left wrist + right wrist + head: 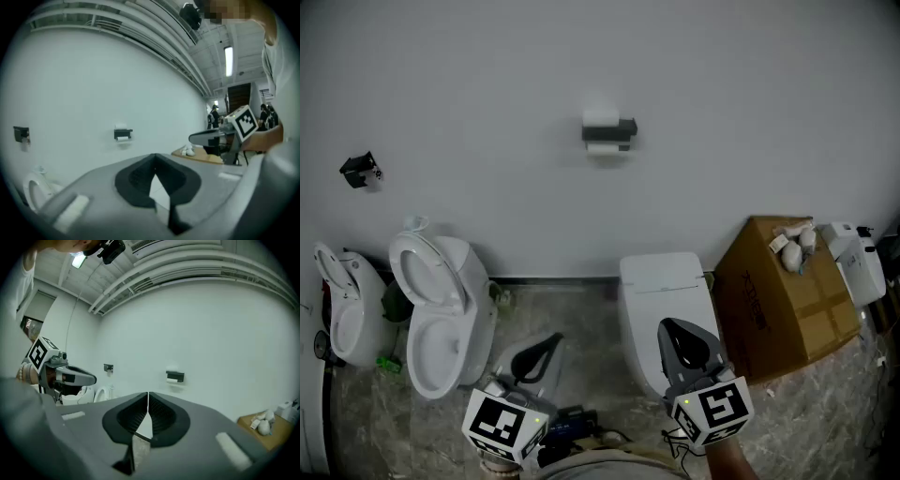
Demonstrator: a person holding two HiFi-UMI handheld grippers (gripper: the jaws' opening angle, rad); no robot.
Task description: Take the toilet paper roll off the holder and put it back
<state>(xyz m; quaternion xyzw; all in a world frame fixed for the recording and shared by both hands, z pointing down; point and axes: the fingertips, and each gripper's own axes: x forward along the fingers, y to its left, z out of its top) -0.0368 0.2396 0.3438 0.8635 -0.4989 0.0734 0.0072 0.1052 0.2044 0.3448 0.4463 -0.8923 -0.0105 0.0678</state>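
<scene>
White toilet paper roll (603, 148) sits on its holder (619, 129) at twelve o'clock, well apart from left gripper (546, 345) and right gripper (680, 337); open their closed, empty jaws while approaching.

The marbled tile floor (581, 309) carries everything here. Left of the left gripper (551, 341) stands a white toilet (441, 319) with its lid raised, and a second white toilet (342, 309) sits farther left. Just ahead of the right gripper (675, 330) stands a closed-lid toilet (661, 291), and to that gripper's right is a cardboard box (778, 300).
</scene>
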